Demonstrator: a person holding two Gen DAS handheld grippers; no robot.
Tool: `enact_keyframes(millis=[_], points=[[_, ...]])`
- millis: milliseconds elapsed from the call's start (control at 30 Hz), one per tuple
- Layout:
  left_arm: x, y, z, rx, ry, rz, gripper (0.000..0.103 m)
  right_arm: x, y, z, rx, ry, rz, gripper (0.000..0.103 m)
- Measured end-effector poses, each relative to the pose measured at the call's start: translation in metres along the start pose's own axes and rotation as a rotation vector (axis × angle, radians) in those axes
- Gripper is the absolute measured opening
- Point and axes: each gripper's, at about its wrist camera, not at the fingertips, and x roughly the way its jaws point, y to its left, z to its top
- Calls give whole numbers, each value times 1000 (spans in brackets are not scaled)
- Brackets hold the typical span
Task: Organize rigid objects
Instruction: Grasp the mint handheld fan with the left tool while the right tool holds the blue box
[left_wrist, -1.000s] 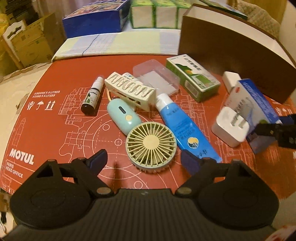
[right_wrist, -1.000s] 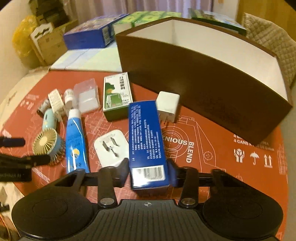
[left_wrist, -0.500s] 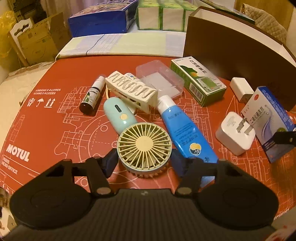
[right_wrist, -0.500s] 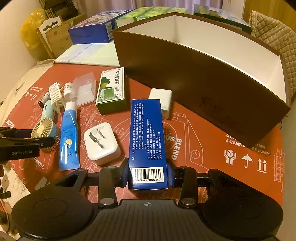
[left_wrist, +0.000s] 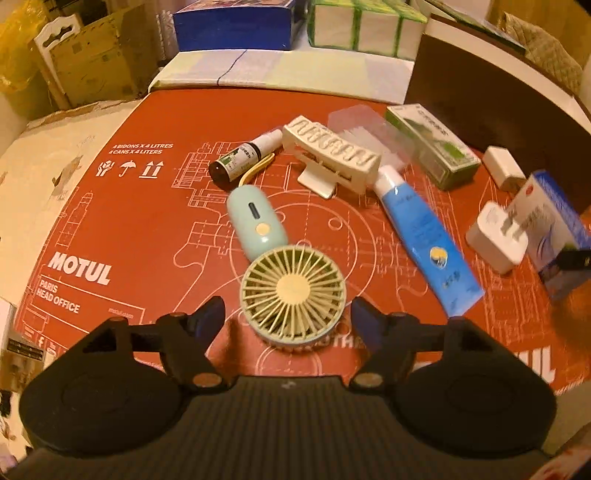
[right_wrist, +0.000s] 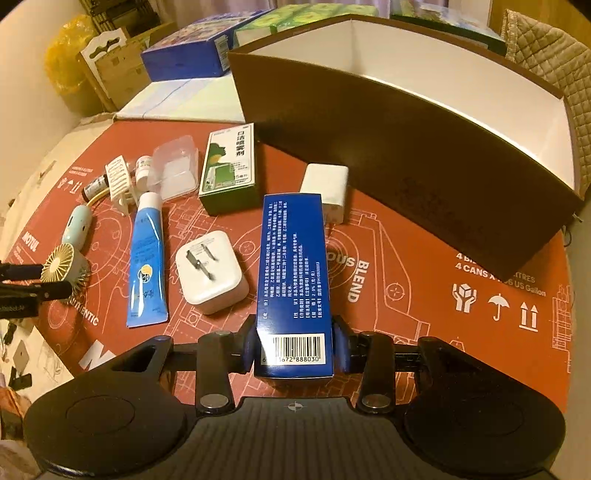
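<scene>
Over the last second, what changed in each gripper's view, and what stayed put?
The right gripper was already shut on the blue box and has lifted it off the mat, toward the brown bin. The left gripper, jaws open, pulled back from the fan, which now lies just ahead of its tips, ungrasped. The tube, white plug and green box stayed where they were.

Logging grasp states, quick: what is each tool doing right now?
Left tool: open, empty, fingers either side of the small fan.
Right tool: shut on the blue box.
</scene>
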Motion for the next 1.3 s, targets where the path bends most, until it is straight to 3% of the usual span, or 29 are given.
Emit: enact_keyframes(millis=[233, 367, 433, 867, 933, 1000, 1300], points=[[23, -8, 14, -66, 42, 59, 72, 5, 4, 11, -2, -2, -11, 50], [30, -7, 19, -75, 68, 63, 61, 7, 7, 16, -18, 0, -21, 52], [30, -6, 19, -82, 68, 59, 61, 9, 8, 18, -25, 3, -23, 52], [22, -4, 9, 4, 61, 47, 60, 26, 15, 29, -47, 32, -44, 52], [20, -4, 8, 14, 56, 49, 60, 28, 15, 30, -51, 36, -52, 51], [18, -5, 8, 24, 54, 49, 60, 30, 17, 30, -67, 39, -58, 36], [3, -8, 7, 47, 37, 35, 60, 15, 15, 31, -51, 8, -27, 35]])
